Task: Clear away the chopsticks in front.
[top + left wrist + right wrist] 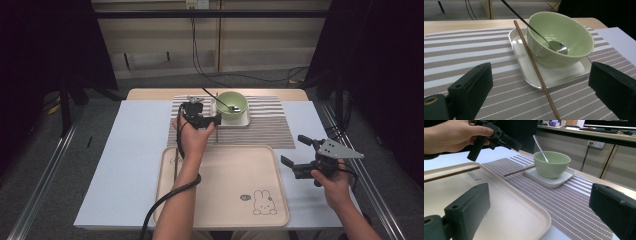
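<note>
Chopstick (pixel 536 70) between spread left gripper (pixel 541 87) fingers (pixel 471 85), untouched

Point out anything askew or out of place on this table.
One chopstick lies askew: its far end rests on the white plate against the green bowl, its near end on the striped mat. Another chopstick lies alone on the beige tray. Nothing looks spilled or broken.

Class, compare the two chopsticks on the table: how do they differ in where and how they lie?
One chopstick leans with its far end on the white dish beside the green bowl and its near end on the striped mat. The other chopstick lies over the beige tray, its far end at the rim. Both are thin, brown and unheld.
</note>
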{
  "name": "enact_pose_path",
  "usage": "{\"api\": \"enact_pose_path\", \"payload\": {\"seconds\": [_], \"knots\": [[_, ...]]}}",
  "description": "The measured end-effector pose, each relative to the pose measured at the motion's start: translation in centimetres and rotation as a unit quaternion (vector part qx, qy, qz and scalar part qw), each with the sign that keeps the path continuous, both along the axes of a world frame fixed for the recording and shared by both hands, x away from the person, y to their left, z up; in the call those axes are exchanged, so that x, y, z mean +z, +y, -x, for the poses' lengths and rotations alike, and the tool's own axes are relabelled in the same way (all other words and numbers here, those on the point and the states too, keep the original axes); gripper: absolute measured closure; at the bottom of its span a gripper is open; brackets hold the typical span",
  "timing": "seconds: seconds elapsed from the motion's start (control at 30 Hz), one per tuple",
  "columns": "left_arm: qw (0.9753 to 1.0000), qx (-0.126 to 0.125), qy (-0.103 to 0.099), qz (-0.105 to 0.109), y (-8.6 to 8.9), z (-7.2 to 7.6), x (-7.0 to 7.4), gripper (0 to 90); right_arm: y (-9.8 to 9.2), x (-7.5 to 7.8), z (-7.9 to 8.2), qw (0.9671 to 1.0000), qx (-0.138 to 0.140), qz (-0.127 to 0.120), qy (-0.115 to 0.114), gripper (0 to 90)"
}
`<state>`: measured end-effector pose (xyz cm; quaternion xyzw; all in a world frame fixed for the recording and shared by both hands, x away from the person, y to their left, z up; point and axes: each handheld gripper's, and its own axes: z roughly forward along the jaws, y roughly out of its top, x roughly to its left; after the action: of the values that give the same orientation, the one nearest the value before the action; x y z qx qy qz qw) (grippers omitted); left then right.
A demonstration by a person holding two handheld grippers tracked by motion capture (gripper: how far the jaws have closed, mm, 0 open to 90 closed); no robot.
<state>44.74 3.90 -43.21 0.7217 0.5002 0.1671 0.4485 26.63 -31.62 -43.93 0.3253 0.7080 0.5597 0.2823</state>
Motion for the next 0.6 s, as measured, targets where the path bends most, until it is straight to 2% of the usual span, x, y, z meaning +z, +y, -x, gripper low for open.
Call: {"api": "enact_pose_path", "payload": {"seconds": [0.07,0.13,0.17,0.27,0.33,0.37,0.43,0.47,0.5,0.57,0.6], "knots": [[1.0,-0.004,0.001,-0.009,-0.3,-0.3,-0.1,7.2,0.0,0.0,0.0,1.0,0.0,-0.001,0.002,3.0],[0.9999,-0.012,0.006,-0.007,-0.6,-0.7,-0.3,13.7,0.0,0.0,0.0,1.0,0.001,-0.001,0.003,3.0],[0.9998,-0.009,0.011,-0.014,-0.7,-0.9,-0.3,14.5,0.0,0.0,0.0,1.0,0.002,-0.001,0.002,3.0],[0.9998,-0.011,0.014,-0.009,-1.0,-1.3,-0.2,21.1,0.0,0.0,0.0,1.0,-0.001,0.0,-0.001,3.0],[0.9996,-0.02,0.008,-0.019,-1.1,-1.6,-0.3,23.1,0.0,0.0,0.0,1.0,0.002,0.001,-0.001,3.0],[0.9997,-0.021,0.007,-0.015,-1.3,-1.8,-0.5,23.9,0.0,0.0,-0.1,1.0,0.002,-0.001,0.0,3.0],[0.9992,-0.021,0.034,-0.011,-1.4,-2.0,-0.7,30.8,0.0,0.0,-0.1,1.0,0.003,-0.002,0.0,3.0],[0.9993,-0.021,0.029,-0.006,-1.5,-2.1,-0.9,31.5,0.1,0.0,-0.1,1.0,0.004,-0.002,0.0,3.0],[0.9992,-0.024,0.026,-0.015,-1.5,-2.2,-0.9,30.8,0.1,0.0,-0.1,1.0,0.003,-0.002,0.0,3.0],[0.9992,-0.019,0.031,-0.016,-1.6,-2.4,-1.1,33.1,0.0,0.0,-0.1,1.0,0.004,-0.001,0.001,3.1],[0.9993,-0.017,0.031,-0.008,-1.7,-2.5,-1.2,34.7,0.0,0.0,-0.1,1.0,0.002,-0.003,-0.001,3.1]]}}
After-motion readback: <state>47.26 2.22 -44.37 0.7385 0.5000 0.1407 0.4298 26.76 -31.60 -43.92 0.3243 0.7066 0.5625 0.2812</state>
